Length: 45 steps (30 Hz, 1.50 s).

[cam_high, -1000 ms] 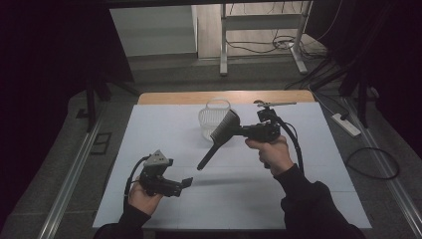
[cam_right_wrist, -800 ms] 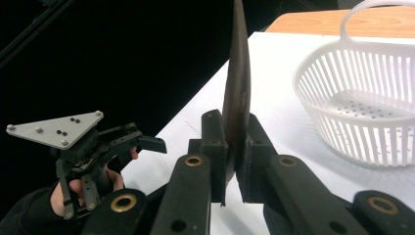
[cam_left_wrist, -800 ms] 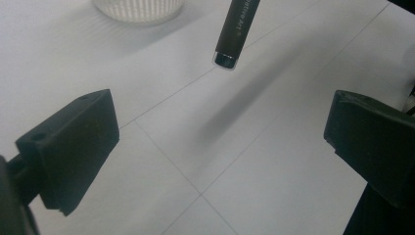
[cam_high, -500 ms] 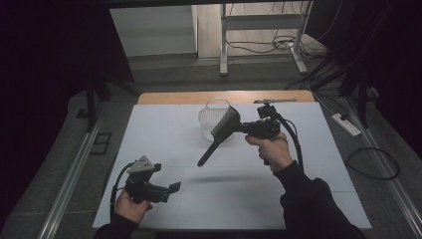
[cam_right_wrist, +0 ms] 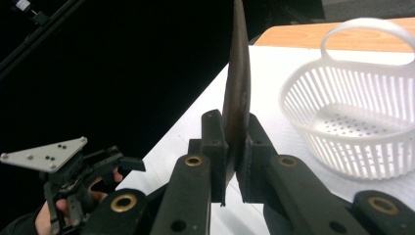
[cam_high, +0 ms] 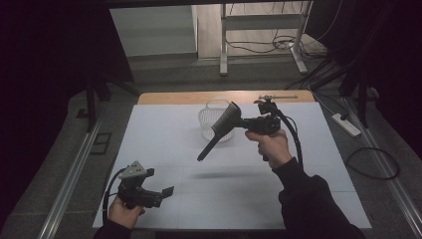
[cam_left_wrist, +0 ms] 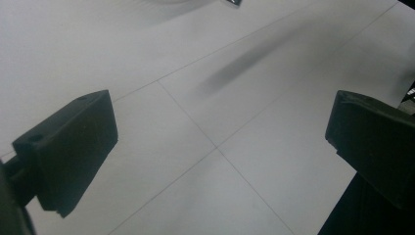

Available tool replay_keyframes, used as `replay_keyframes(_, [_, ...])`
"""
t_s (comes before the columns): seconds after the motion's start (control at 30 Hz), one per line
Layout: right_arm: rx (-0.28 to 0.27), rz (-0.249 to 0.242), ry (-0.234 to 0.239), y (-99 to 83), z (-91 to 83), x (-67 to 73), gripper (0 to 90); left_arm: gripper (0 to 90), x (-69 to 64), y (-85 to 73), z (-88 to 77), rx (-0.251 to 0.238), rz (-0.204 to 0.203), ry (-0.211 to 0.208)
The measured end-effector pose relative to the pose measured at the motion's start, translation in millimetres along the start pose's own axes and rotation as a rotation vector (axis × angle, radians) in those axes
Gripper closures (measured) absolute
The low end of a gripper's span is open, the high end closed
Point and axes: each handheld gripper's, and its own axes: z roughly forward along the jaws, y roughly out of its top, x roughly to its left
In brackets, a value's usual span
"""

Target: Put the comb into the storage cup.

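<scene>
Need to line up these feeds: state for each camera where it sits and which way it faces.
High view: above the near edge, looking forward and down on the table; both forearms, left gripper.
Left gripper view: on the left gripper, facing bare tabletop between its open jaws.
Right gripper view: on the right gripper, facing the brush.
Shared: high and right gripper views both show the white basket.

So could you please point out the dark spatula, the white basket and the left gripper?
dark spatula [cam_high: 225,120]: high view, on its broad blade.
white basket [cam_right_wrist: 342,128]: right gripper view, on its perforated floor.
left gripper [cam_high: 168,191]: high view, between its fingertips.
</scene>
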Motion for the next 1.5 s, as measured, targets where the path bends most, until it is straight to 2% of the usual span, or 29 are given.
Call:
replay_keyframes(0.13, [-0.005,0.003,-0.010,3.7,0.1,-0.8,83.5,0.0,0.1,-2.8,-3.7,-0.003,-0.006,-0.001])
replay_keyframes(0.5, [-0.020,0.025,-0.029,13.7,2.5,-4.4,83.5,0.0,-1.4,-10.8,-13.7,0.010,-0.020,0.044])
replay_keyframes(0.77, [-0.032,0.022,-0.046,22.5,5.0,-4.0,83.4,0.0,-1.0,-13.1,-19.0,-0.001,-0.031,0.063])
replay_keyframes(1.17, [-0.045,0.040,-0.067,36.3,4.7,-8.1,83.4,0.0,-0.5,-14.9,-24.1,0.004,-0.031,0.114])
replay_keyframes(1.5, [-0.065,0.065,-0.079,46.5,5.5,-12.1,83.5,0.0,-0.3,-14.7,-23.1,0.013,-0.027,0.110])
